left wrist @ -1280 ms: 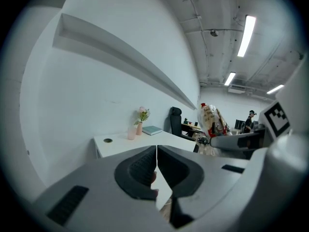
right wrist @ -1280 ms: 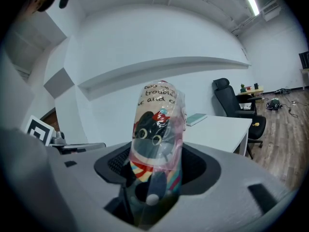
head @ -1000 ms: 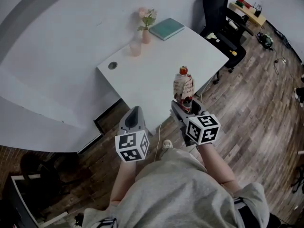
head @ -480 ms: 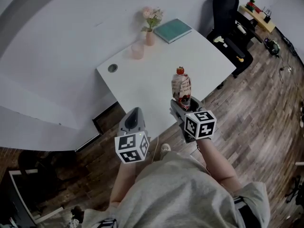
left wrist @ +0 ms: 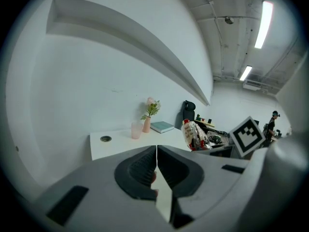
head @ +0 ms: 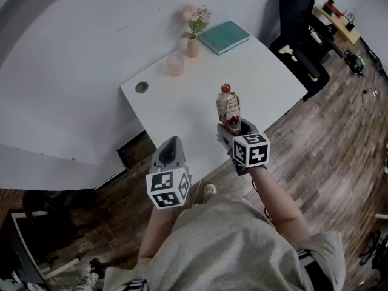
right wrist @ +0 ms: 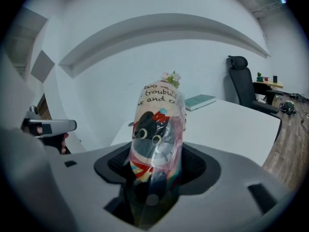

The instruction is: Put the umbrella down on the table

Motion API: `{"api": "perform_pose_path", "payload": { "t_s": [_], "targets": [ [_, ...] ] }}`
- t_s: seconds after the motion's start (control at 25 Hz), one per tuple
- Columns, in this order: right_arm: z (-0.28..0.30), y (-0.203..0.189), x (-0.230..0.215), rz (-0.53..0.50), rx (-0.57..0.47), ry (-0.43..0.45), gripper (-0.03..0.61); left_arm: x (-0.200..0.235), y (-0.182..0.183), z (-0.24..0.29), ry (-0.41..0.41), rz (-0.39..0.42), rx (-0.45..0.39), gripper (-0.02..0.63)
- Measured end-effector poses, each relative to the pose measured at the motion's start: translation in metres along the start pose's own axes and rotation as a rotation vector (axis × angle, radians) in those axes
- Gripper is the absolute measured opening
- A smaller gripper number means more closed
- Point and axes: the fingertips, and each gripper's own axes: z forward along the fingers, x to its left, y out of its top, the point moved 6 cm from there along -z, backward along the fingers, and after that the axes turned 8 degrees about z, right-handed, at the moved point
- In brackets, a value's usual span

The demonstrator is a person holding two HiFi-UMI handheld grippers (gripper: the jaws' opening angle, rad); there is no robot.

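A folded umbrella (head: 229, 107) in a clear plastic sleeve, printed with a cartoon face and with a red tip, stands nearly upright in my right gripper (head: 234, 128), whose jaws are shut on its lower end. It hangs over the near edge of the white table (head: 182, 105). In the right gripper view the umbrella (right wrist: 157, 129) fills the space between the jaws of the right gripper (right wrist: 155, 170). My left gripper (head: 171, 145) is shut and empty, just short of the table's near edge. Its jaws meet in the left gripper view (left wrist: 156, 154), where the umbrella (left wrist: 194, 135) shows at the right.
At the table's far side stand a pink vase with flowers (head: 193, 38), a pink cup (head: 174, 64) and a teal book (head: 224, 36). A round cable hole (head: 141, 87) is at the left corner. A black office chair (head: 300, 14) stands at the right on the wood floor.
Both grippers have moved forward toward the table. The right one has sunk with the umbrella, which now stands over the table's near edge.
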Motion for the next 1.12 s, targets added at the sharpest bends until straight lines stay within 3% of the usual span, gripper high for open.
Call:
{"api": "perform_pose_path", "payload": {
  "t_s": [0.68, 1.12],
  "targets": [
    [0.086, -0.017, -0.042, -0.064, 0.218, -0.045, 0.275, 0.002, -0.005, 0.026, 0.042, -0.011, 0.039, 0.009],
    [0.124, -0.033, -0.057, -0.082, 0.37, -0.123, 0.275, 0.01, -0.006, 0.035, 0.045, -0.011, 0.049, 0.009]
  ]
}}
